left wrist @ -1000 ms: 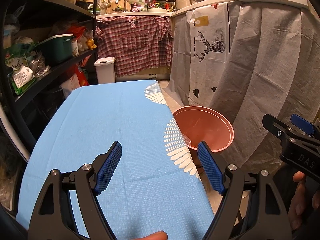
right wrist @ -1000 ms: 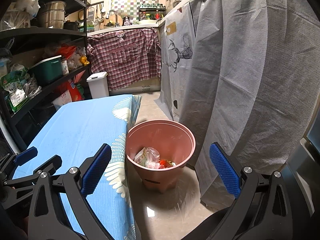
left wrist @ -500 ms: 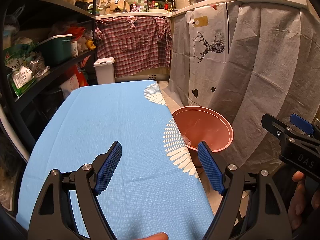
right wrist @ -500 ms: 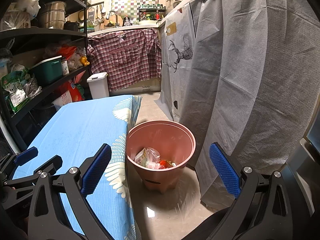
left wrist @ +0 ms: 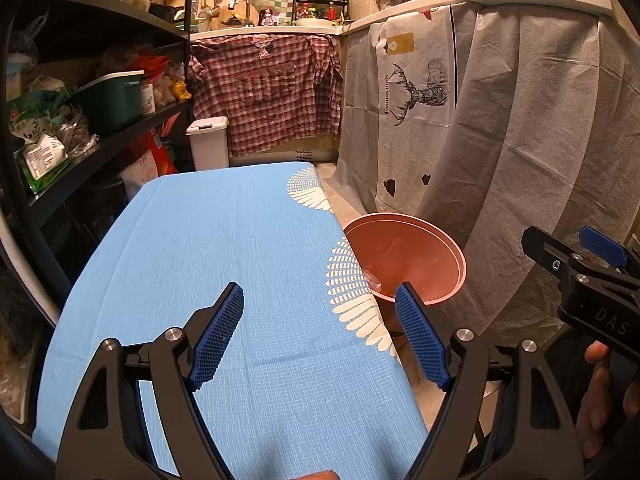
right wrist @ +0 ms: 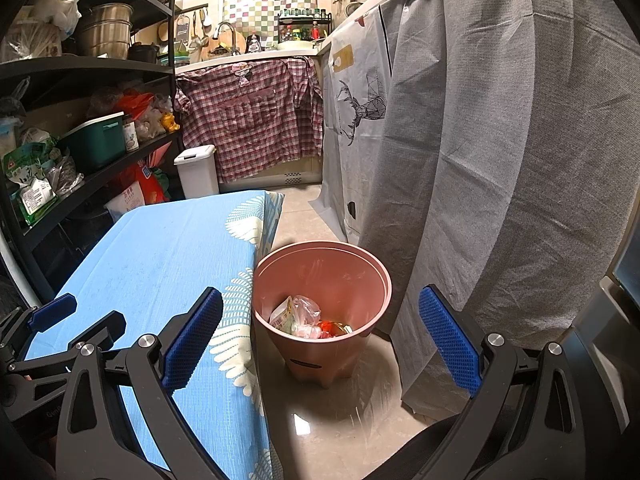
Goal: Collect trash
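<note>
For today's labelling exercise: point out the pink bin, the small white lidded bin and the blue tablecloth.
pink bin [right wrist: 362, 258]: right wrist view, back rim.
small white lidded bin [right wrist: 199, 174]: right wrist view, front wall.
blue tablecloth [left wrist: 224, 248]: left wrist view, bare middle.

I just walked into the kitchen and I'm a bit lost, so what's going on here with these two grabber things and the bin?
A person holds a two-finger gripper in each hand to collect trash. The left gripper hangs open over the blue tablecloth, holding nothing. The right gripper is also open and empty, pointed toward the pink bin standing on the floor beside the table. The trash, a plastic bag and wrappers, already lies in the bin's bottom. No litter shows on the visible part of the cloth.
</note>
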Action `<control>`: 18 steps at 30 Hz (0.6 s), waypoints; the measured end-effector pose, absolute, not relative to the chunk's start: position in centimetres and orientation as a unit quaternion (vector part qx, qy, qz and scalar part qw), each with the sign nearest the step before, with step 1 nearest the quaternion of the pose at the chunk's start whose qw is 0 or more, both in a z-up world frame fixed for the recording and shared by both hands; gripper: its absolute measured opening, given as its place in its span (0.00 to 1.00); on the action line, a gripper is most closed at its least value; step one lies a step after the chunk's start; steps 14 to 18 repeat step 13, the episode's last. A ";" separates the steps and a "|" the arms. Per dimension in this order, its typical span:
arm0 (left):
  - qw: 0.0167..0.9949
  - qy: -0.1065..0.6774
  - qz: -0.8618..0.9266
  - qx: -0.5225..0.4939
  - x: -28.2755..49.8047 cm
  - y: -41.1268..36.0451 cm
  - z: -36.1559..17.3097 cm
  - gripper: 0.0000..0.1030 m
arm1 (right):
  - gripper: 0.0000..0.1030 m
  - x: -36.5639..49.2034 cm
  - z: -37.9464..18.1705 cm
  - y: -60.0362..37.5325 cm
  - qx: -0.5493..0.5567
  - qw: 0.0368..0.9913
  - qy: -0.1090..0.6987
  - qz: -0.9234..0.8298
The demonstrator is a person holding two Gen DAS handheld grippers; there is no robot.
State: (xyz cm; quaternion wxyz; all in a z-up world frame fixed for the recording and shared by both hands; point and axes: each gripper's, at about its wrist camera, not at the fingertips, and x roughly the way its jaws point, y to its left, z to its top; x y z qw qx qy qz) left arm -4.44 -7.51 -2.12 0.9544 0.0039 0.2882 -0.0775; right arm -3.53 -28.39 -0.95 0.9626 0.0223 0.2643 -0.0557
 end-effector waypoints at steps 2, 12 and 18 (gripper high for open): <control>0.955 0.286 -0.077 0.005 -4.5 -7.5 -2.1 0.74 | 0.94 -3.5 -1.0 -28.4 0.022 0.963 0.264 -0.056; 0.954 0.289 -0.076 0.004 -4.4 -7.4 -2.1 0.74 | 0.94 -3.5 -1.0 -28.4 0.023 0.963 0.264 -0.056; 0.954 0.290 -0.076 0.004 -4.3 -7.5 -2.1 0.74 | 0.94 -3.5 -1.0 -28.4 0.023 0.963 0.264 -0.056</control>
